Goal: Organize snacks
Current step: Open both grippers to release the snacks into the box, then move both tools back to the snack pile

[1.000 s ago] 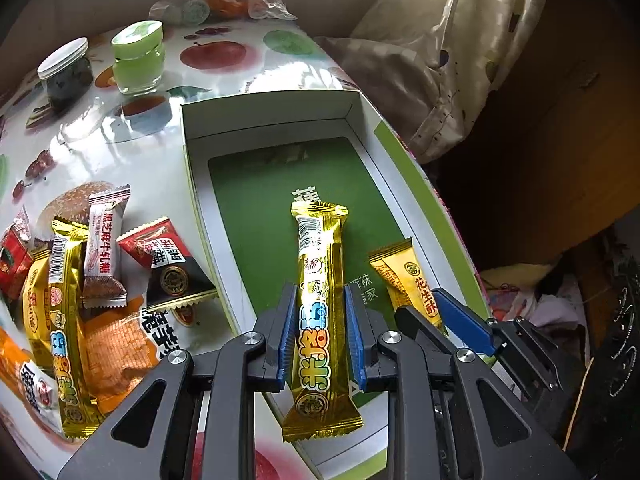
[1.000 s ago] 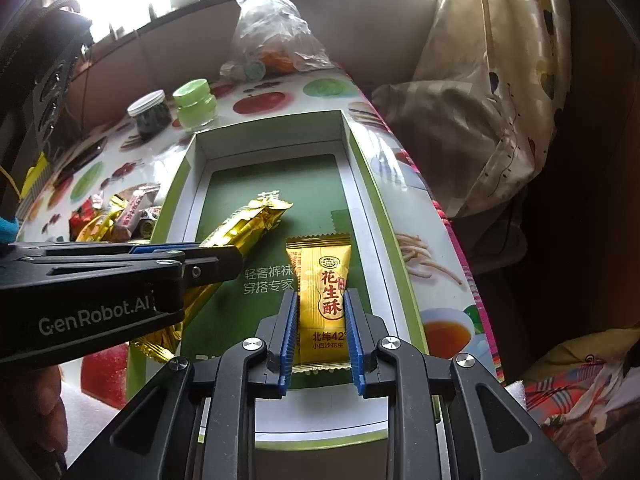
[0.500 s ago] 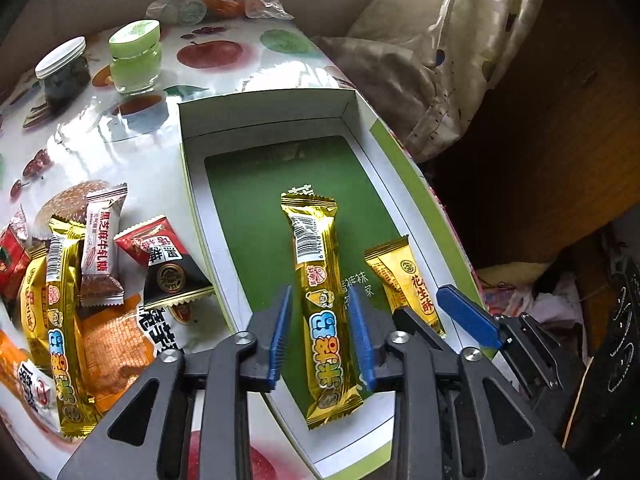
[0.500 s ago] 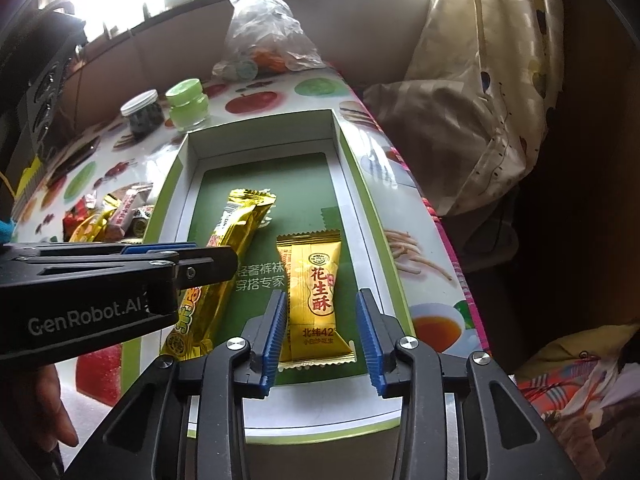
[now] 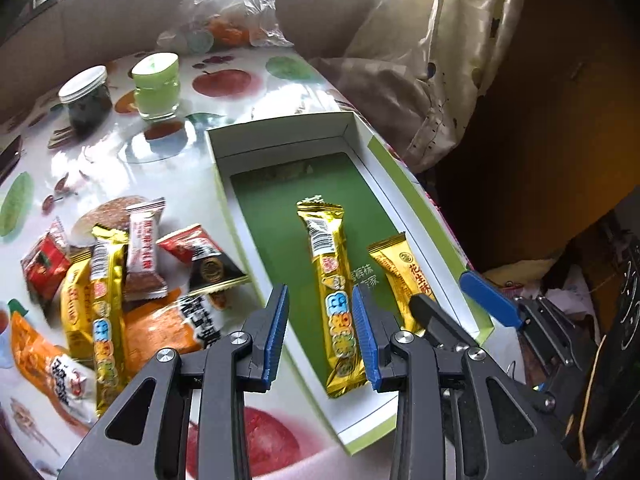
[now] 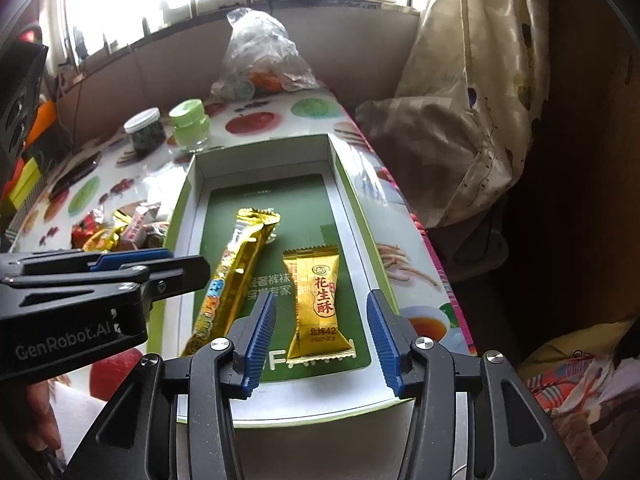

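A shallow white box (image 5: 280, 136) with a green floor lies on the fruit-print table. In it rest a long gold bar (image 5: 330, 292) and a short gold peanut-candy packet (image 6: 318, 304), side by side. My left gripper (image 5: 320, 336) hovers open over the bar's near end, its blue pads clear of the wrapper. My right gripper (image 6: 322, 344) is opening; the packet lies on the box floor between its jaws, free of both pads. The right gripper (image 5: 460, 308) also shows at the box's near right corner. A pile of loose snacks (image 5: 120, 280) lies left of the box.
A dark jar (image 5: 86, 96) and a green jar (image 5: 156, 84) stand behind the box, with a crumpled plastic bag (image 5: 228, 12) at the table's far edge. Patterned cloth (image 5: 440, 60) hangs past the right table edge. A hand (image 6: 40, 420) grips the left tool.
My left gripper let go of the long gold bar, which now lies flat in the box, and drew up and back. My right gripper opened off the peanut packet.
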{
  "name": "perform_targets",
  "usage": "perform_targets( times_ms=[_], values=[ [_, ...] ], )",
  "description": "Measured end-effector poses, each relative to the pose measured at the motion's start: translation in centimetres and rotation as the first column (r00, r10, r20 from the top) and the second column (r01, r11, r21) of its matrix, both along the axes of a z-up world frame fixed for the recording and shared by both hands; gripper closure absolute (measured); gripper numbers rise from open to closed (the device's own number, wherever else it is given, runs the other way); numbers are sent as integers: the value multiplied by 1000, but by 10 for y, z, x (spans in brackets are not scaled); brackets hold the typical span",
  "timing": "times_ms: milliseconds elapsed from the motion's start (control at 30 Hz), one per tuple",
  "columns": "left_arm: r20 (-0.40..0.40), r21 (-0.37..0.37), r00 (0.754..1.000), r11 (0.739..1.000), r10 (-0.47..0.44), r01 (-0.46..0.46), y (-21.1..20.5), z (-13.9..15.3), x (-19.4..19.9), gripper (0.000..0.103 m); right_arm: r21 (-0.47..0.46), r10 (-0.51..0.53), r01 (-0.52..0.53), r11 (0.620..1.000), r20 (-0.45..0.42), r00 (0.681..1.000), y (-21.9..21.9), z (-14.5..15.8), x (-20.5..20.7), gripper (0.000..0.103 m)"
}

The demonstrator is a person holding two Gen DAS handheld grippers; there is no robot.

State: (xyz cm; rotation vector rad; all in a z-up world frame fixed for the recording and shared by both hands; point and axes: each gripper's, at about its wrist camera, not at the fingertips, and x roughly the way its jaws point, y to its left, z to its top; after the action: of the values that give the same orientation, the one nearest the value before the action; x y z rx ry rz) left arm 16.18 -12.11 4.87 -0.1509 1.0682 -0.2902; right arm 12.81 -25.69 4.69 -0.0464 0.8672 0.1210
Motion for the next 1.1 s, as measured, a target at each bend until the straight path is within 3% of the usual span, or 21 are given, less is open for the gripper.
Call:
perform_targets(
  times_ms=[533,1100],
  values=[
    [103,51,993,997,58,-63,40,24,-36,69,51,24,-27,998,59,998,25,20,-19,56],
    [90,57,966,967,242,-248,130,11,-64,69,101,156,-164,981,80,985,80,22,-23,56]
  ],
)
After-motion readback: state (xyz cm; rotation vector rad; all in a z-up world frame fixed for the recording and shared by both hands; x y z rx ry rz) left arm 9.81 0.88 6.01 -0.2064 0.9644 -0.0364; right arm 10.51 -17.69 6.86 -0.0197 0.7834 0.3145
